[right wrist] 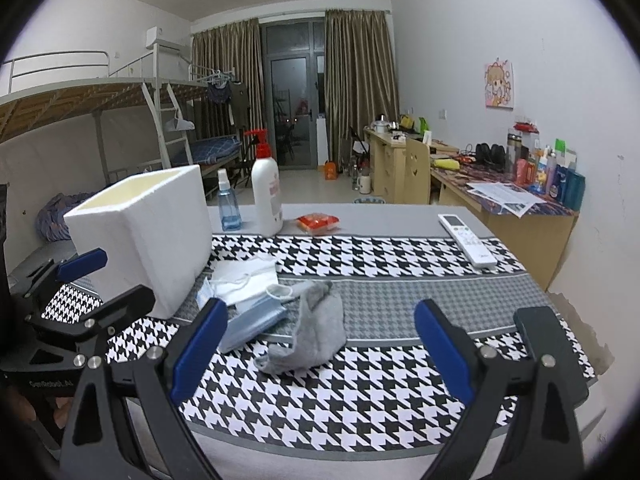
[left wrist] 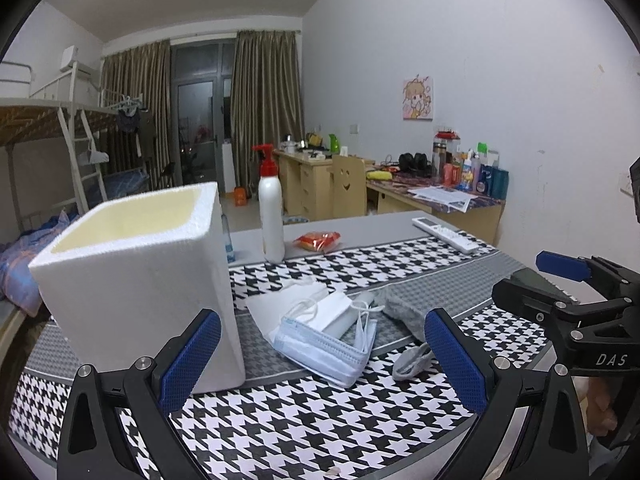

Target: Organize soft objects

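A white foam box [left wrist: 140,280], open at the top, stands on the houndstooth cloth at the left; it also shows in the right wrist view [right wrist: 148,236]. Beside it lies a pile of face masks [left wrist: 324,332] [right wrist: 248,296], blue and white. A grey sock [left wrist: 404,320] [right wrist: 316,328] lies right of the masks. My left gripper [left wrist: 320,364] is open and empty, just short of the masks. My right gripper [right wrist: 320,356] is open and empty, in front of the sock. Each gripper shows at the edge of the other's view.
A white pump bottle with a red top [right wrist: 266,192], a blue spray bottle [right wrist: 229,206], a red snack packet [right wrist: 318,222] and a white remote [right wrist: 466,240] sit at the table's far side. Desks, a chair and a bunk bed stand beyond.
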`<state>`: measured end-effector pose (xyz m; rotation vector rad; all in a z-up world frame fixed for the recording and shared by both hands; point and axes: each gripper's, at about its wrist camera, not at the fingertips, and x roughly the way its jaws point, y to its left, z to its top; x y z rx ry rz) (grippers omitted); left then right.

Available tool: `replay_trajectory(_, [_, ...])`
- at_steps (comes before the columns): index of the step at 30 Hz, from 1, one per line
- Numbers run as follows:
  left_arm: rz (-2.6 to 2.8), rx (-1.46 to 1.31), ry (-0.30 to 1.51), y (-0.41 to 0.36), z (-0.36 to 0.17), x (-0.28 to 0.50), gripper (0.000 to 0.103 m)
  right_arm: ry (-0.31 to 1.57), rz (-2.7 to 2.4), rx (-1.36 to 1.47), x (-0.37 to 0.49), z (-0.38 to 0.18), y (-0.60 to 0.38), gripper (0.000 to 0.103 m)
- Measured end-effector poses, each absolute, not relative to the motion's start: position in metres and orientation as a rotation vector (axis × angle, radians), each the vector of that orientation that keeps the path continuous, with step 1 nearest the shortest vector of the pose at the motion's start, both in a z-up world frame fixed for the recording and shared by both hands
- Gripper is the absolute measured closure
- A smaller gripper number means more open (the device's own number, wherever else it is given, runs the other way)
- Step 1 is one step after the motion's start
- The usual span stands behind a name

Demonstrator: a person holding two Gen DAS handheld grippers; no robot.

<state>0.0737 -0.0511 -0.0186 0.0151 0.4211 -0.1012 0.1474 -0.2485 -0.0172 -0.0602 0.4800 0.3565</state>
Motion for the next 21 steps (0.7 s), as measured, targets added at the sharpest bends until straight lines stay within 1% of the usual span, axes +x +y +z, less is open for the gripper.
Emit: replay_trajectory(21, [-0.107,0.042,0.542,-0.063,-0.051,0.101,0.001,0.569,0.361,-0.084,0.174,-0.046,-0.254,0.006])
